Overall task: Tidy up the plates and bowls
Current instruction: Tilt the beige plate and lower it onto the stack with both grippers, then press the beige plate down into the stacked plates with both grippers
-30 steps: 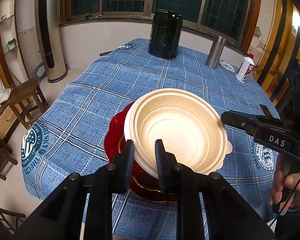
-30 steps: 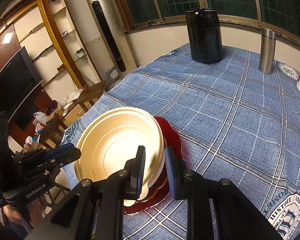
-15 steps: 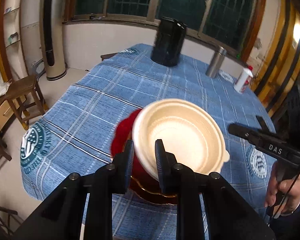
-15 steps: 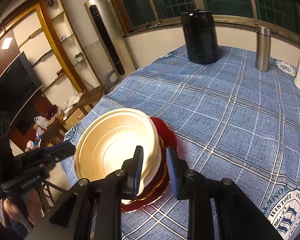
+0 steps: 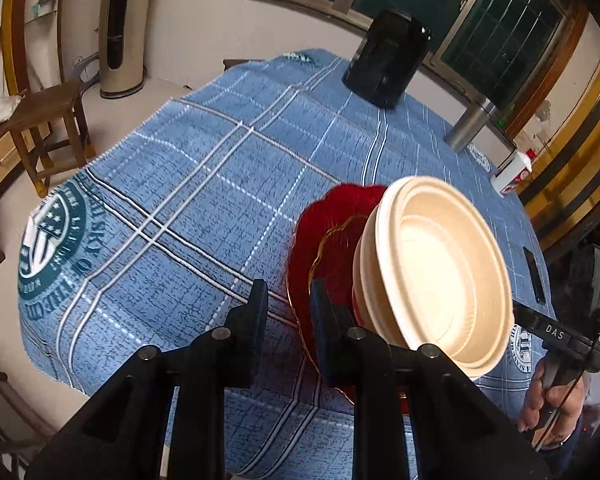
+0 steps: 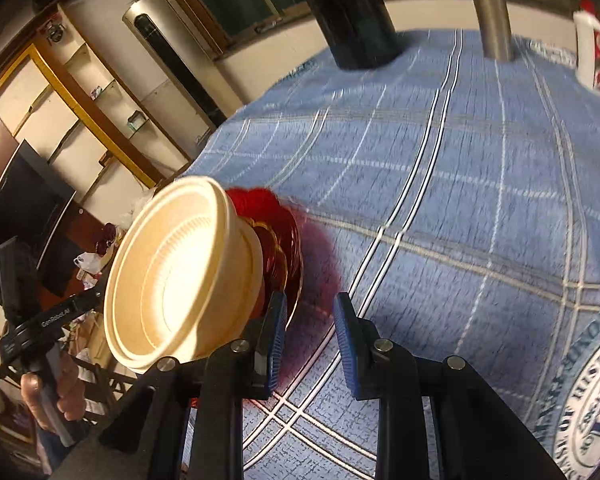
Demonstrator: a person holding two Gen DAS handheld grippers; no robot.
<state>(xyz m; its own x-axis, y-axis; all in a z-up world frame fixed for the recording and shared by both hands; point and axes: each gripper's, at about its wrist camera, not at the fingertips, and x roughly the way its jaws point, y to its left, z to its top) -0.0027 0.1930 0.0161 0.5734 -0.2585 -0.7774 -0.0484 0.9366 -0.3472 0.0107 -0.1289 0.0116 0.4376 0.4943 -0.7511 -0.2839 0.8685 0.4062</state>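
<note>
From my left tool (image 5: 286,312), the jaws stand apart with nothing between them; the stack of dishes sits just past the right finger, toward two o'clock. That stack is cream disposable bowls (image 5: 436,272), nested, resting on a small gold-rimmed red plate (image 5: 336,256) that lies on a larger scalloped red plate (image 5: 332,208), all on the worktop (image 5: 204,184) with its blue plaid cloth. From my right tool (image 6: 310,330), the jaws are also apart and empty, and the same bowls (image 6: 172,280) lie at ten o'clock, with the red plates (image 6: 278,232) showing behind them; the tool's left finger looks close to the plate rim, though I cannot tell if it touches. Far across the worktop, at twelve o'clock, stand a black canister (image 5: 386,58), a steel flask (image 5: 470,128) and a white bottle with a red cap (image 5: 512,172). A dark phone (image 5: 534,276) lies near the far right edge. A wooden stool (image 5: 48,120) stands on the floor at ten o'clock.
</note>
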